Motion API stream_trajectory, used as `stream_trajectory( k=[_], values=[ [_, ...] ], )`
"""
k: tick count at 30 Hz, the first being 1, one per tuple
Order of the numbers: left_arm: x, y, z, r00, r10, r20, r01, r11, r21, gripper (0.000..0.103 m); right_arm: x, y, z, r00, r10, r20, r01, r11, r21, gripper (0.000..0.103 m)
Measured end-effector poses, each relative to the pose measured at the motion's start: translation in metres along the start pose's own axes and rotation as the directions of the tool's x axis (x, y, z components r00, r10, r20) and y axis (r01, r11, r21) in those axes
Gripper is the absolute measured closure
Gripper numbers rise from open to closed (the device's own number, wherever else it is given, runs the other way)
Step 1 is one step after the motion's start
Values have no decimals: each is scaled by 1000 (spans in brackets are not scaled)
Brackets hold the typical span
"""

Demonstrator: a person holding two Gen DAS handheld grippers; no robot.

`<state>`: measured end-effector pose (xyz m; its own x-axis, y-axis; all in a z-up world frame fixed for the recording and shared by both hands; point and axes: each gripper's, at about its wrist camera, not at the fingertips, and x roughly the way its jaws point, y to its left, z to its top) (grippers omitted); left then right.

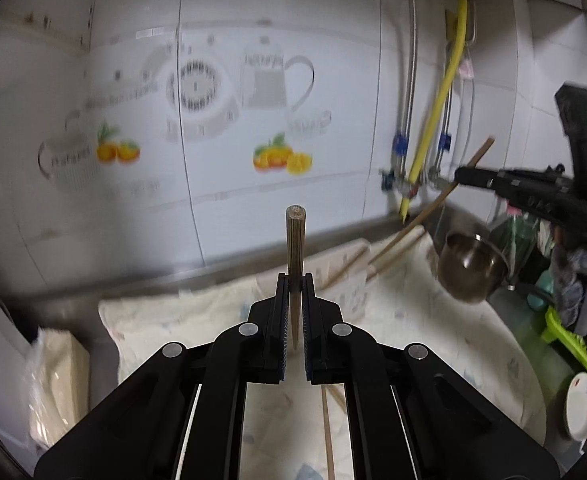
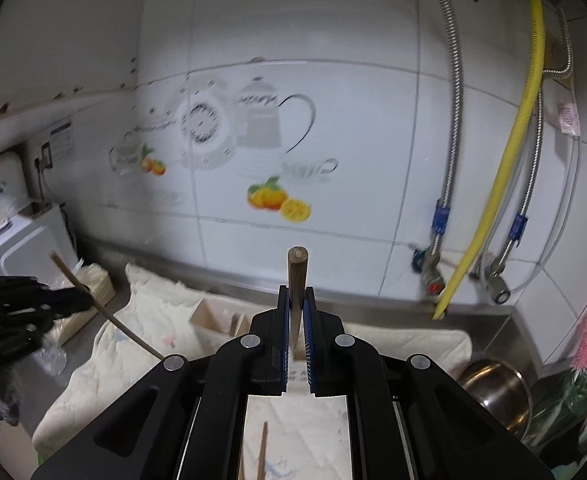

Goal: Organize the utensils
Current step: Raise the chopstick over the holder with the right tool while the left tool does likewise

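Observation:
My left gripper [image 1: 293, 280] is shut on a brown wooden chopstick [image 1: 295, 240] that stands upright between its jaws, lifted above the pale cloth [image 1: 413, 320]. My right gripper [image 2: 296, 294] is shut on a second chopstick [image 2: 296, 268], also upright. Each gripper shows in the other's view: the right one [image 1: 459, 176] at the far right, the left one [image 2: 87, 300] at the far left, each with its stick slanting. A shallow wooden box [image 2: 209, 318] sits on the cloth [image 2: 133, 340] near the wall. Loose chopsticks [image 1: 327, 432] lie on the cloth below.
A steel bowl [image 1: 471, 268] [image 2: 497, 388] sits right of the cloth. A yellow hose [image 2: 513, 140] and metal pipes hang on the tiled wall. A white dish [image 1: 579, 404] is at the right edge. A plastic-wrapped pack [image 1: 53, 376] lies on the left.

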<state>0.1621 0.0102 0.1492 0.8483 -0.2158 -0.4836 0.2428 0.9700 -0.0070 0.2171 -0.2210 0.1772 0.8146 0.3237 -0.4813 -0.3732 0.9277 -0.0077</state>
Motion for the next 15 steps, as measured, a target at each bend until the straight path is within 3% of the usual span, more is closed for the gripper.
stream_trajectory(
  k=[7,15],
  values=[
    [5,1,45,999,15,49,-14,1000,-8,98,32,-15,8,999,-28,-47,29,999,21,96],
    [38,4,58,999,33,35,-32,999,-30,98,69,-17,-16,991,-13,-135,16,1000,17,96]
  ],
)
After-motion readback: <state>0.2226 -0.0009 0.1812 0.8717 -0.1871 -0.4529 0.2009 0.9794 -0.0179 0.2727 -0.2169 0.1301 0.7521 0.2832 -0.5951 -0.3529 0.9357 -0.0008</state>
